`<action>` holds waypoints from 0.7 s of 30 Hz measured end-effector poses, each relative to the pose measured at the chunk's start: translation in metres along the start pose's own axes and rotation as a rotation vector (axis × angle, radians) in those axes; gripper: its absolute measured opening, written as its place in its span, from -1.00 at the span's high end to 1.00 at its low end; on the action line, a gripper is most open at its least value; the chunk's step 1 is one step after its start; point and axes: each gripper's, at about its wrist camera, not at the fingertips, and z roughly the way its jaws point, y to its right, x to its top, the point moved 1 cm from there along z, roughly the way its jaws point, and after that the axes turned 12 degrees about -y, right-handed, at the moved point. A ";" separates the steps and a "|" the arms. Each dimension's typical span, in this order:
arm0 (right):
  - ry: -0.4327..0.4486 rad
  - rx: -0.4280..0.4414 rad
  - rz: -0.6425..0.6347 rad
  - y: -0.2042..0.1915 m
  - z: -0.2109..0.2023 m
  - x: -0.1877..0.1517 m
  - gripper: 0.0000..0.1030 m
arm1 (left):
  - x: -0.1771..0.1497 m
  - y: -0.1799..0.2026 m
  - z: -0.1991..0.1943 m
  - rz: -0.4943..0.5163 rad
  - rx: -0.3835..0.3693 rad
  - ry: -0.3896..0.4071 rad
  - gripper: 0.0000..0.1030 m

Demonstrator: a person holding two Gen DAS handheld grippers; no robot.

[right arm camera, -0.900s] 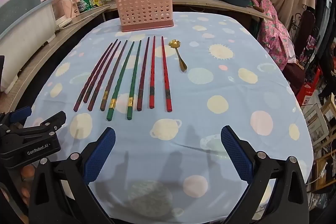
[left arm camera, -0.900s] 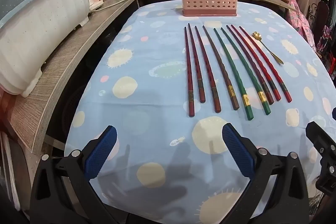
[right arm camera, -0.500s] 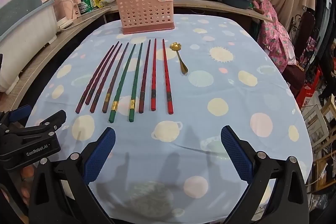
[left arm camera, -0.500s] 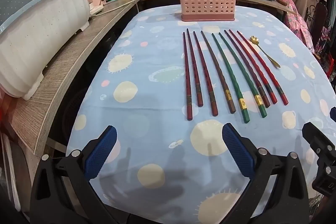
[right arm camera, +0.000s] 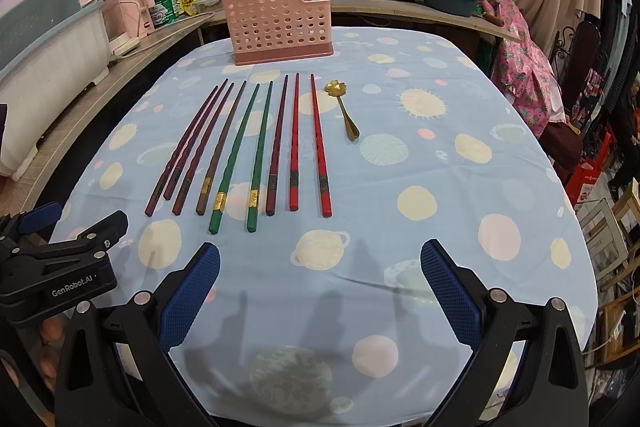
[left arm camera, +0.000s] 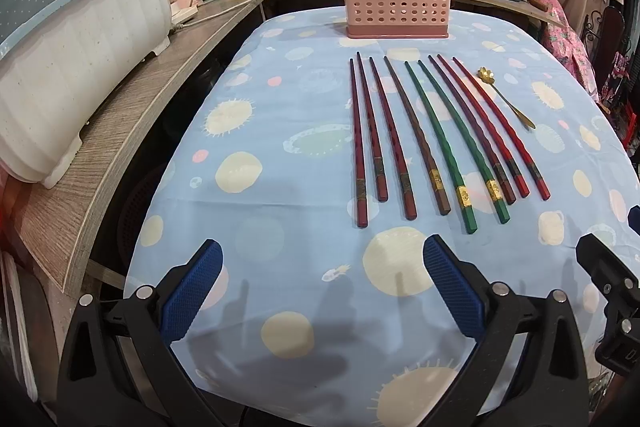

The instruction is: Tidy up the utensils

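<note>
Through the left wrist camera, the left gripper [left arm camera: 320, 287] is hanging over the near part of a table covered in a blue planet-print tablecloth [left arm camera: 288, 147], its blue-padded fingers [left arm camera: 192, 291] spread wide with nothing but cloth between them. Nine chopsticks [left arm camera: 432, 139] are lying side by side ahead of it, tips pointing away toward a pink perforated utensil holder [left arm camera: 396, 3] that is standing upright at the far end of the table. Two of the chopsticks are green with gold bands; the others are red, maroon and brown. A small gold spoon [left arm camera: 506, 97] with a flower-shaped bowl is resting just right of the row. A white dish-drainer tub [left arm camera: 80, 67] is sitting on the wooden counter to the left.

Through the right wrist camera, the right gripper [right arm camera: 320, 287] is likewise spread wide and holding nothing, hovering over bare cloth nearer than the chopsticks [right arm camera: 256, 147]. The spoon [right arm camera: 344, 111] is lying beside the rightmost red chopstick, apart from it. The holder [right arm camera: 280, 23] is standing beyond the row. The left gripper's black body [right arm camera: 60, 267] is showing at the left edge.
</note>
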 end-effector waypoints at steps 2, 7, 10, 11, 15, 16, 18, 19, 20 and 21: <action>0.001 0.002 0.000 0.000 0.000 0.000 -0.87 | 0.001 0.000 0.000 0.000 -0.002 0.000 -0.86; 0.006 0.004 0.001 0.000 -0.001 0.001 -0.87 | 0.000 -0.001 -0.001 0.001 -0.002 0.005 -0.86; 0.007 0.005 0.003 0.000 0.000 0.001 -0.87 | 0.000 -0.001 -0.001 0.000 -0.004 0.006 -0.86; 0.007 0.005 0.003 0.000 0.000 0.001 -0.87 | 0.000 -0.001 -0.001 0.000 -0.004 0.005 -0.86; 0.008 0.006 0.003 0.000 0.000 0.001 -0.87 | 0.000 -0.001 -0.001 0.001 -0.004 0.005 -0.86; 0.008 0.005 0.003 0.000 0.000 0.001 -0.87 | 0.000 -0.001 -0.001 0.001 -0.004 0.005 -0.86; 0.009 0.004 0.002 0.000 0.000 0.001 -0.87 | 0.000 -0.001 -0.001 0.000 -0.004 0.005 -0.86; 0.009 0.005 0.003 0.000 0.000 0.001 -0.87 | 0.000 -0.001 -0.001 -0.001 -0.004 0.004 -0.86; 0.009 0.006 0.003 0.000 0.000 0.001 -0.87 | 0.000 -0.001 -0.001 0.000 -0.005 0.005 -0.86; 0.008 0.005 0.003 0.000 0.000 0.001 -0.87 | 0.000 -0.001 -0.001 -0.002 -0.005 0.004 -0.86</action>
